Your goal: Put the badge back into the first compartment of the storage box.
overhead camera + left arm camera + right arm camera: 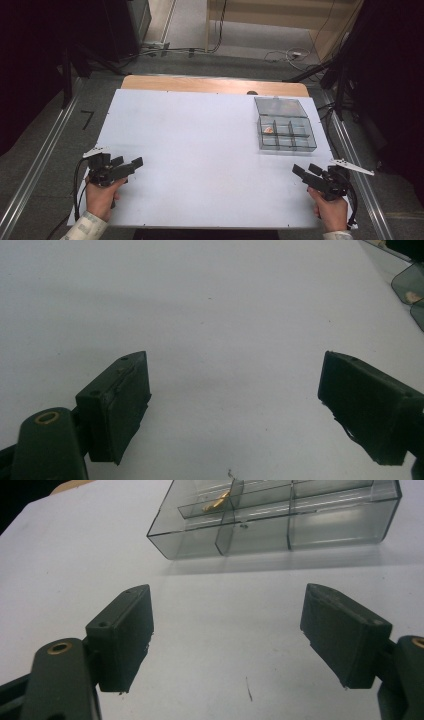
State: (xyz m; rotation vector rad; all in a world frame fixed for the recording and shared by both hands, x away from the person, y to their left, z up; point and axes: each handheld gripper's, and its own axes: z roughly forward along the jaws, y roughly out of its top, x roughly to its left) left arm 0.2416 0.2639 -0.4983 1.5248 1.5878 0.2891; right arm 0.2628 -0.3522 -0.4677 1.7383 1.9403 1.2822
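It looked like a lab recording bay: a white-topped wooden table (pixel 200 150) stood between metal floor rails (pixel 40 165), with black stands (pixel 340 85) and loose floor cables (pixel 287 55) behind.

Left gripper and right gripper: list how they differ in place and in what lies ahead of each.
The left gripper sits at the table's near left edge; the right gripper at its near right. The clear box lies close ahead of the right gripper, far off to the side of the left. Both are open, empty and hand-held.
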